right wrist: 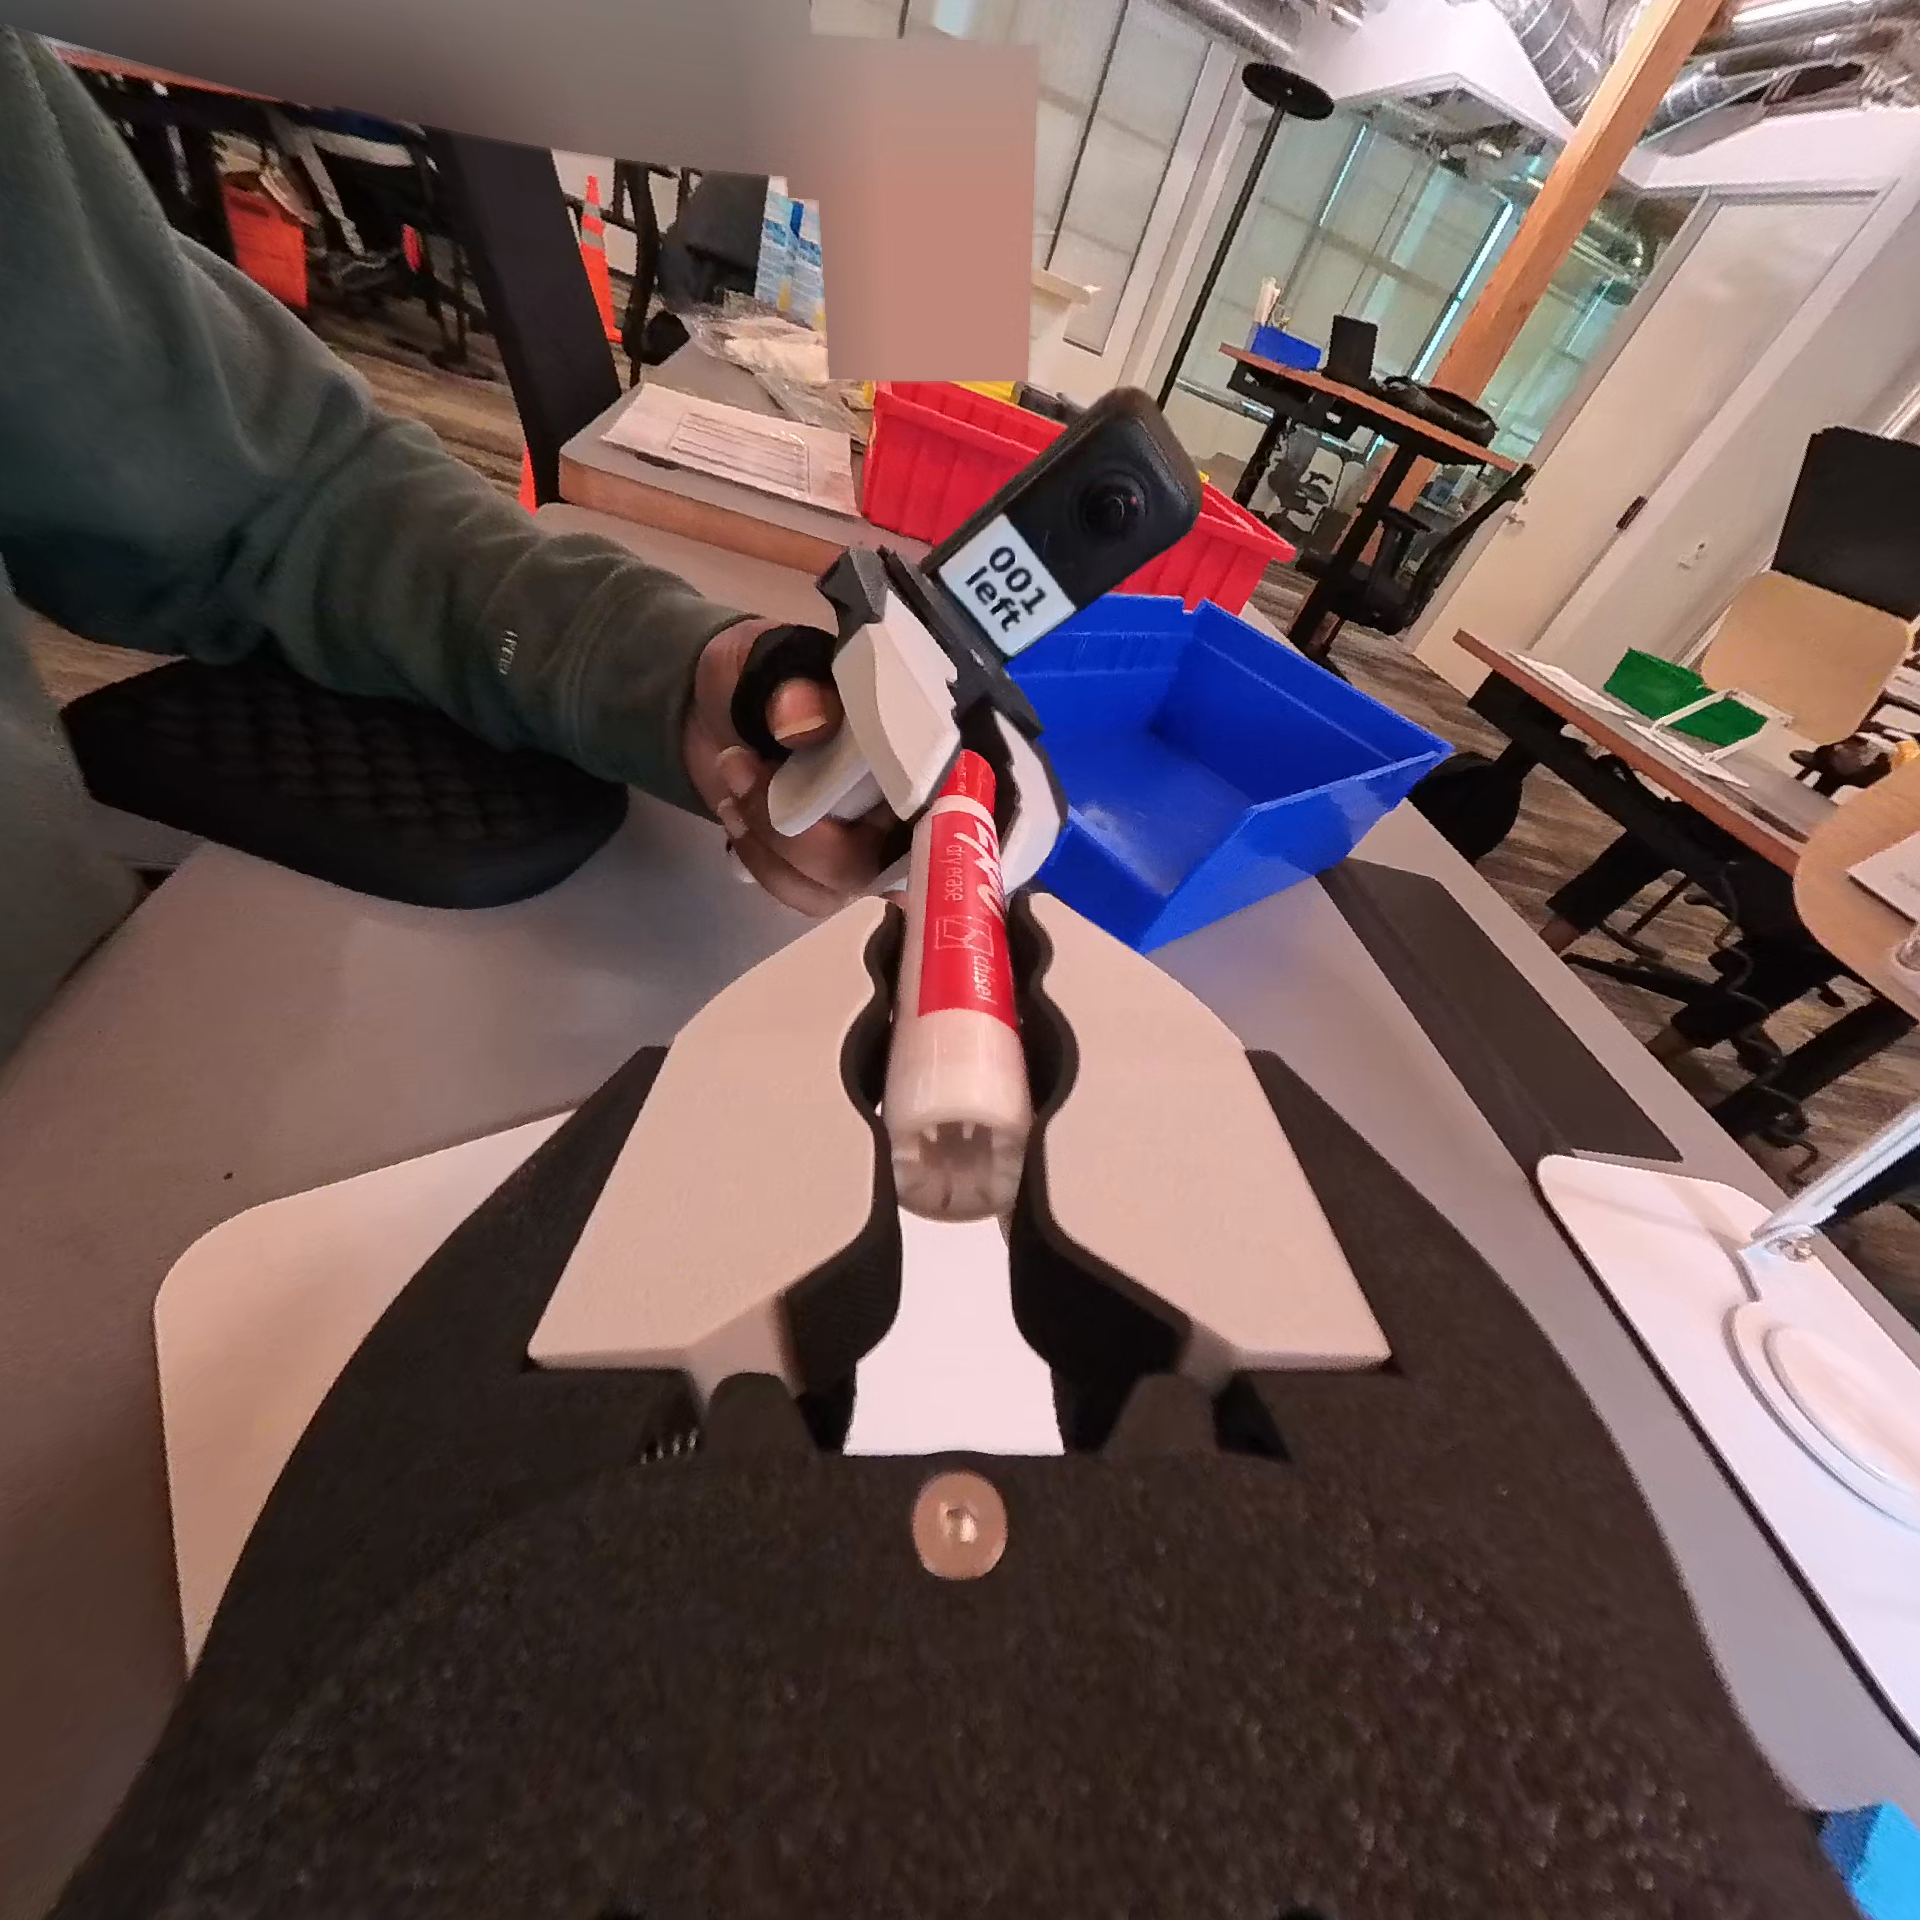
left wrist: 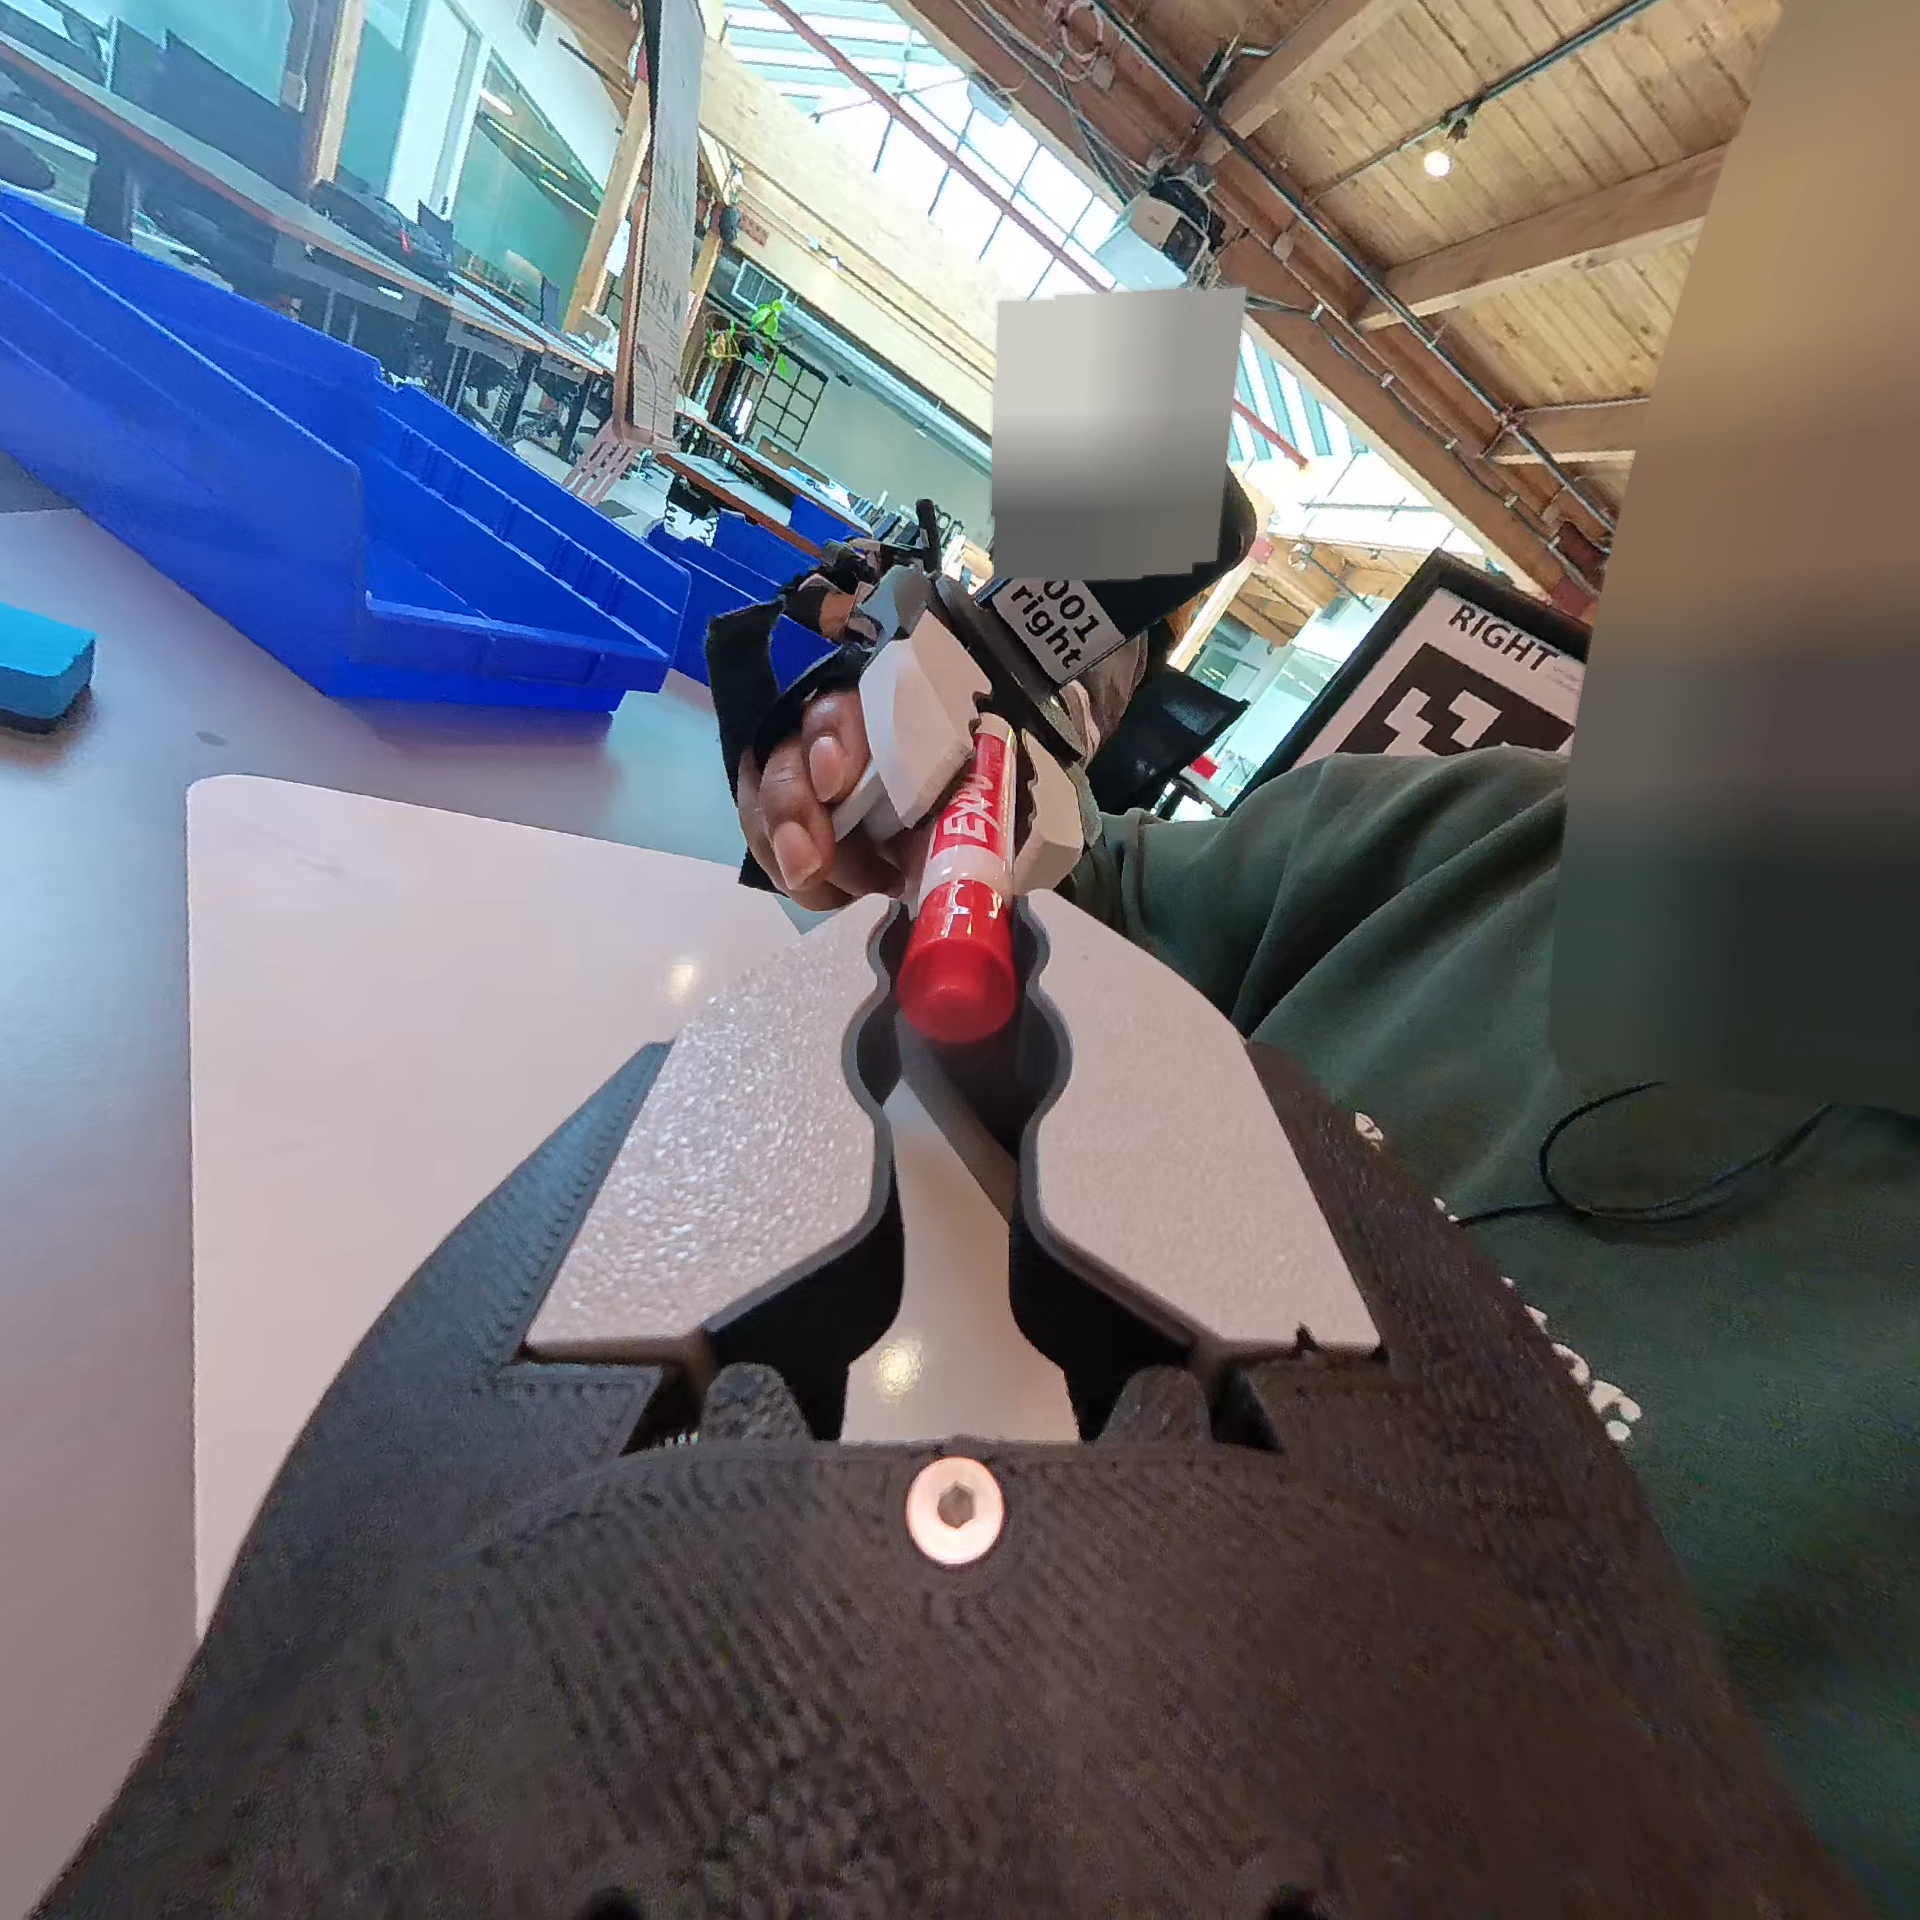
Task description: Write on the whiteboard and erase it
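A red dry-erase marker (left wrist: 971, 831) is held in the air between my two grippers, which face each other. My left gripper (left wrist: 956, 935) is shut on the marker's red cap (left wrist: 956, 982). My right gripper (right wrist: 956, 920) is shut on the marker's barrel (right wrist: 956, 997), whose white rear end points at the camera. Each gripper also shows in the other's view: the right one (left wrist: 951, 821) and the left one (right wrist: 961, 821), each in a person's hand. The whiteboard (left wrist: 416, 1039) lies flat on the grey table below; it also shows in the right wrist view (right wrist: 270, 1351). A blue eraser (left wrist: 42, 665) lies at the far left.
Blue bins (left wrist: 416, 540) stand on the table behind the whiteboard. In the right wrist view a blue bin (right wrist: 1226, 769) and a red bin (right wrist: 935, 457) stand beyond the grippers. A white stand base (right wrist: 1714, 1299) sits at the right. The person's green sleeve (right wrist: 312, 520) reaches in from the left.
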Demonstrator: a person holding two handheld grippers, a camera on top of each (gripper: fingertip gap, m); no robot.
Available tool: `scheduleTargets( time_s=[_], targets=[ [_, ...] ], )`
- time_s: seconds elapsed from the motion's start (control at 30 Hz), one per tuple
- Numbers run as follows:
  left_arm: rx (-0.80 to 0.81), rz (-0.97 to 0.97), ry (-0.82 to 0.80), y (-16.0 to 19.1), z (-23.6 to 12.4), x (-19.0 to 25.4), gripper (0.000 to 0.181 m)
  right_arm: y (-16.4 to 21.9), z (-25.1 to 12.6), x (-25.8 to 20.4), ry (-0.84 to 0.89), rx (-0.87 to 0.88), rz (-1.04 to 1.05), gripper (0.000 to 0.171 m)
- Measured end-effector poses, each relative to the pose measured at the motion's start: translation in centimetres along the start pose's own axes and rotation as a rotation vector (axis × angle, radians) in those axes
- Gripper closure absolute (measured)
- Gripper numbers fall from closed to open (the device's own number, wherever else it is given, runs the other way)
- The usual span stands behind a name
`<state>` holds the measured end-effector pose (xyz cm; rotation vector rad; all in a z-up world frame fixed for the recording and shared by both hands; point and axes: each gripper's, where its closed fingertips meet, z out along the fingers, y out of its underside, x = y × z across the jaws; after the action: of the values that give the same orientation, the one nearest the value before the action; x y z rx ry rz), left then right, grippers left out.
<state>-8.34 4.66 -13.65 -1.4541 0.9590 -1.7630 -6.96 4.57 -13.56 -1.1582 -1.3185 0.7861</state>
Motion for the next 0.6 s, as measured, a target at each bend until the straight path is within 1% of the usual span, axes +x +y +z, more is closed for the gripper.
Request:
scheduleTargets(
  time_s=[0.17,0.6],
  targets=[
    [-0.018,0.013,0.007,0.07,0.17,0.38,0.162,-0.27,-0.23,-0.23,-0.009,-0.004,-0.022,0.151],
    [-0.03,-0.049,0.017,0.52,0.42,-0.28,0.162,0.56,-0.82,0.04,-0.038,-0.002,0.04,0.151]
  ],
)
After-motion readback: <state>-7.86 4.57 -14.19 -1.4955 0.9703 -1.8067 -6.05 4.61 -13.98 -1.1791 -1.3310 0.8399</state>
